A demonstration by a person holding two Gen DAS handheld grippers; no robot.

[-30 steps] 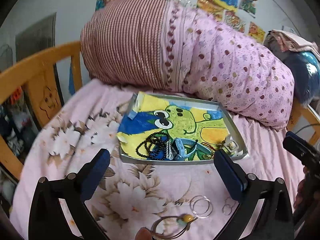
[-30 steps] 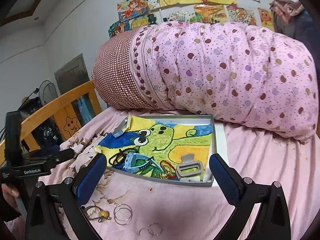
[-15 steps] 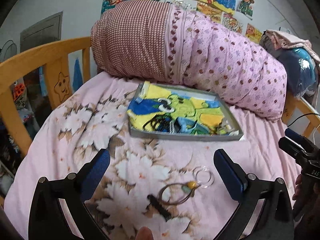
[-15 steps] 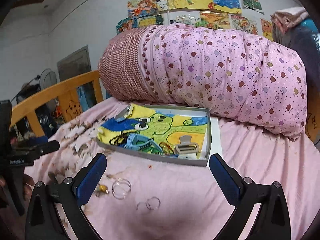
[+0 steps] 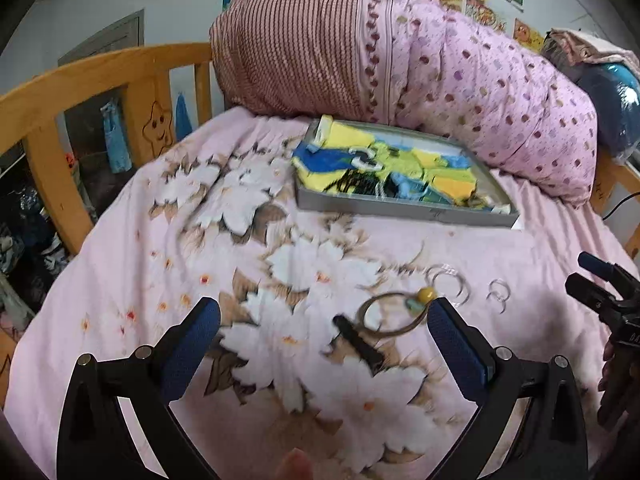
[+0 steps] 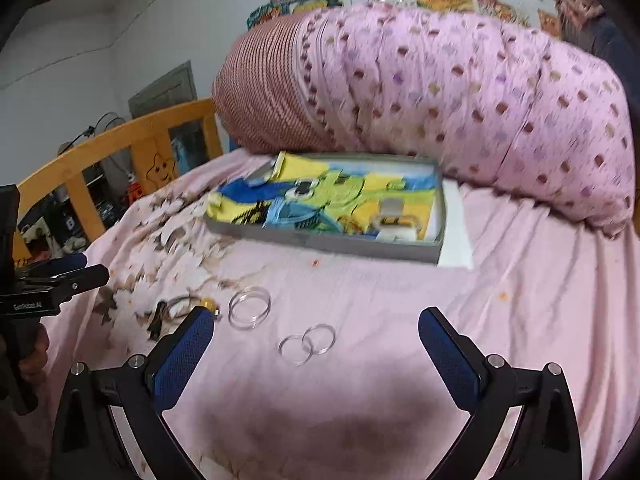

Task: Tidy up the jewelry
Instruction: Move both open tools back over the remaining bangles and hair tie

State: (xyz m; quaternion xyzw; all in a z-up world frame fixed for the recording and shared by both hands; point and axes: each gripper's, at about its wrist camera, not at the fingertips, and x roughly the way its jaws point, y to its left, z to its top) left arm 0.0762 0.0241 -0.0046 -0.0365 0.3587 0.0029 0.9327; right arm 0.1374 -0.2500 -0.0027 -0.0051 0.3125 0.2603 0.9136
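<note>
Jewelry is split across two spots: loose pieces on the pink floral bedsheet [image 5: 280,280], the rest in the shallow grey tray [image 5: 400,208] lined with a yellow-green-blue cartoon drawing, which sits against the rolled pink polka-dot quilt [image 5: 500,92].

Loose on the sheet: brown cord bracelet with a yellow bead [image 5: 390,312], a black clip-like piece [image 5: 358,344] touching its near-left side, a large clear bangle [image 6: 249,307], and a pair of small clear rings [image 6: 307,343] overlapping each other.

Versus 1.0 s ago: both cameras have pulled back and dropped lower. The tray is now farther up-frame, and more sheet is visible in front of it. The black clip was out of frame then; it shows now. Motion blur in both views.

Left gripper [image 5: 324,344]: blue-padded jaws spread wide, holding nothing, touching nothing; bracelet and clip lie between the pads in view. Right gripper [image 6: 316,344]: also wide open and empty, small rings between its pads.

View differences: the left wrist view shows the right gripper at its right edge, plus a blue bundle past the quilt. The right wrist view shows the left gripper at its left edge and a grey buckle-like piece [image 6: 394,220] in the tray's right end; tray contents there are blurred in the left view.
</note>
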